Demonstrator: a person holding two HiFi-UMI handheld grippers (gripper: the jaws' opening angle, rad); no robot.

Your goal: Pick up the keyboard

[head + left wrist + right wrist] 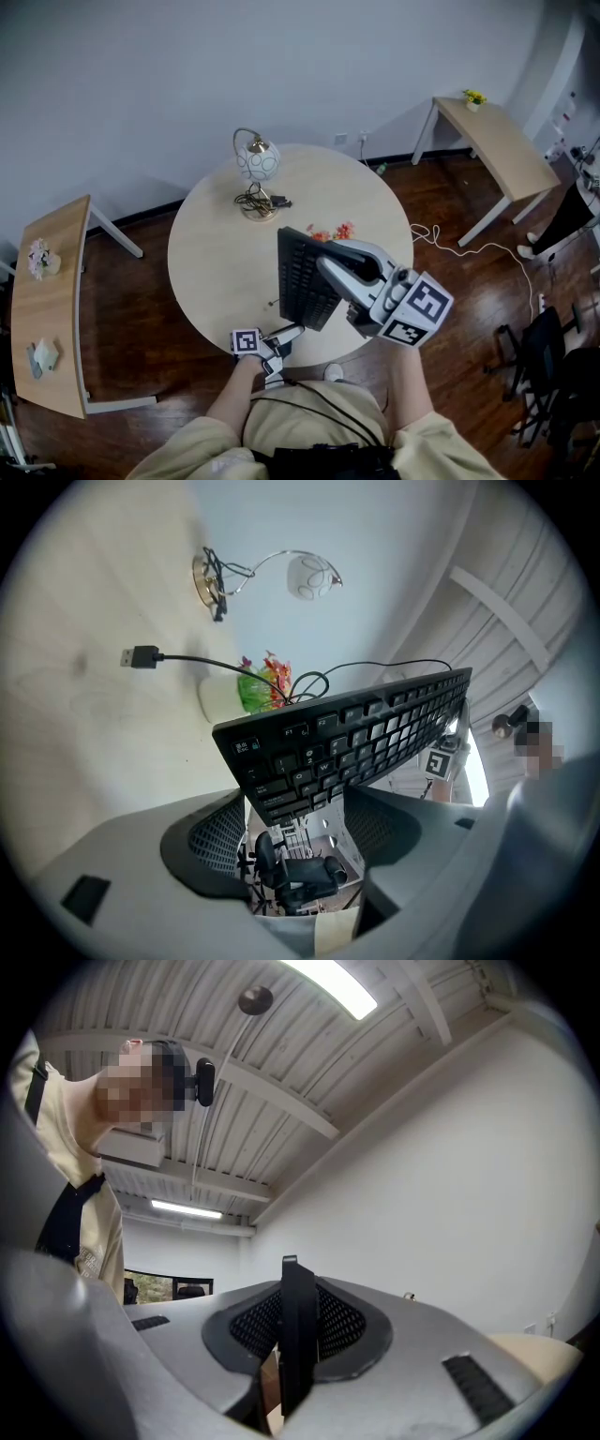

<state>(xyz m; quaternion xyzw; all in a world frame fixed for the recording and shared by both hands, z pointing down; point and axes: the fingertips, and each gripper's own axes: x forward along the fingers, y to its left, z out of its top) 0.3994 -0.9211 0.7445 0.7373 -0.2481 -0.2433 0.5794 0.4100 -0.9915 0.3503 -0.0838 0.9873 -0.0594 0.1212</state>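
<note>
Above the round table (211,262), the keyboard (302,274) hangs tipped steeply onto its long side, keys facing your left. Your left gripper (294,330) is closed hard on the near short end, just under the Esc corner. Your right gripper (328,259) is pinched down on a thin edge of the board, which shows edge-on between its pads. Each gripper has the keyboard and nothing else.

The weak point, I judge, is how little of the board each grip covers. Both bite on narrow plastic rims, so if one hand turns or pulls away from the other, the board could twist, pivot in the pads and slide out.

Watch the cable (234,665) too. It loops from the back of the board past the small flower pot (255,688) and ends in a loose USB plug (141,655) out over the tabletop; I cannot tell whether the plug rests on it. Raise or swing the board quickly and that plug may drag, catch the pot or whip towards the lamp (281,574) and the cord coiled at its base, tipping one of them or jerking the board in your grip.
</note>
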